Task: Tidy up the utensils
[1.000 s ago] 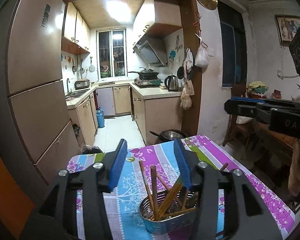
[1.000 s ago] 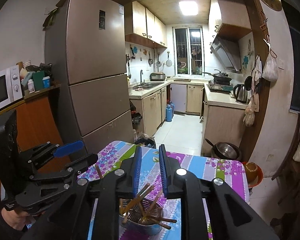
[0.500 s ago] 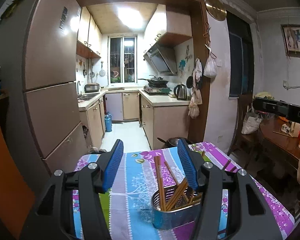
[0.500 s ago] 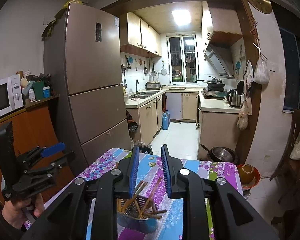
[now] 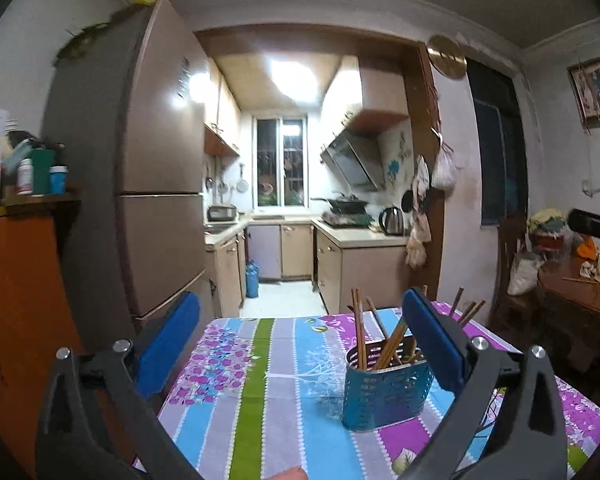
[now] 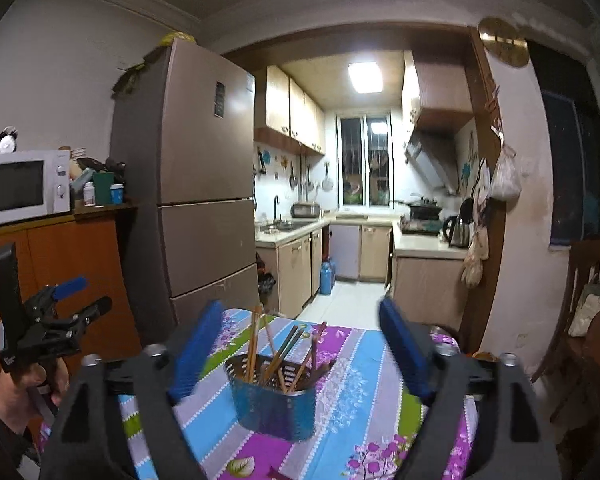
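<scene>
Both hand-held grippers, left (image 5: 300, 340) and right (image 6: 300, 344), are seen drawn back and spread wide, empty; chopsticks (image 6: 278, 354) are left standing in the blue holder (image 6: 274, 400), lower centre of the tabletop (image 6: 364, 380)

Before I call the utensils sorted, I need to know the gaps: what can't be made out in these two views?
- Chopsticks: lower ends are hidden inside the blue holder, both views; their count is uncertain.
- Holder's right side, left wrist view: covered by the left gripper finger.
- Tablecloth, near edge: cut off by the frame and gripper bodies.
- Right gripper: its blue pads are blurred in its own view.
- Print on the holder: too small to read.
</scene>
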Demonstrator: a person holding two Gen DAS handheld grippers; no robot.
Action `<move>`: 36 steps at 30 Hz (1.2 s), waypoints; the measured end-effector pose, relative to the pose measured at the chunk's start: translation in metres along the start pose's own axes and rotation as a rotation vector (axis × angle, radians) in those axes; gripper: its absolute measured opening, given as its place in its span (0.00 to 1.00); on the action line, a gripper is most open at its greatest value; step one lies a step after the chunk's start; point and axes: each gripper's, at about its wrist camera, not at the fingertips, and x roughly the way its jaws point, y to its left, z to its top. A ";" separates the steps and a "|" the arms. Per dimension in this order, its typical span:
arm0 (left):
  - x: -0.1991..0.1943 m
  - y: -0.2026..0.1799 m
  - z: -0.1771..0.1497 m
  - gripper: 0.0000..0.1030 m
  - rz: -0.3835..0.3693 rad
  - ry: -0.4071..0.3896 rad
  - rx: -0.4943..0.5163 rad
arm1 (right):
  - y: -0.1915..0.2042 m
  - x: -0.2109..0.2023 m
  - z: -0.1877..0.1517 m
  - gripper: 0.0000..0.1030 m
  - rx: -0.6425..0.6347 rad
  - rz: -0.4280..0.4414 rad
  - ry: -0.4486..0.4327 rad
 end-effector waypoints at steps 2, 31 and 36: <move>-0.009 -0.001 -0.010 0.95 0.016 0.003 -0.004 | 0.007 -0.016 -0.021 0.95 0.011 -0.010 -0.014; -0.082 -0.039 -0.101 0.95 -0.035 0.106 -0.035 | 0.071 -0.077 -0.162 0.95 0.076 -0.069 0.077; -0.090 -0.042 -0.104 0.95 -0.034 0.102 -0.029 | 0.074 -0.080 -0.163 0.95 0.077 -0.068 0.078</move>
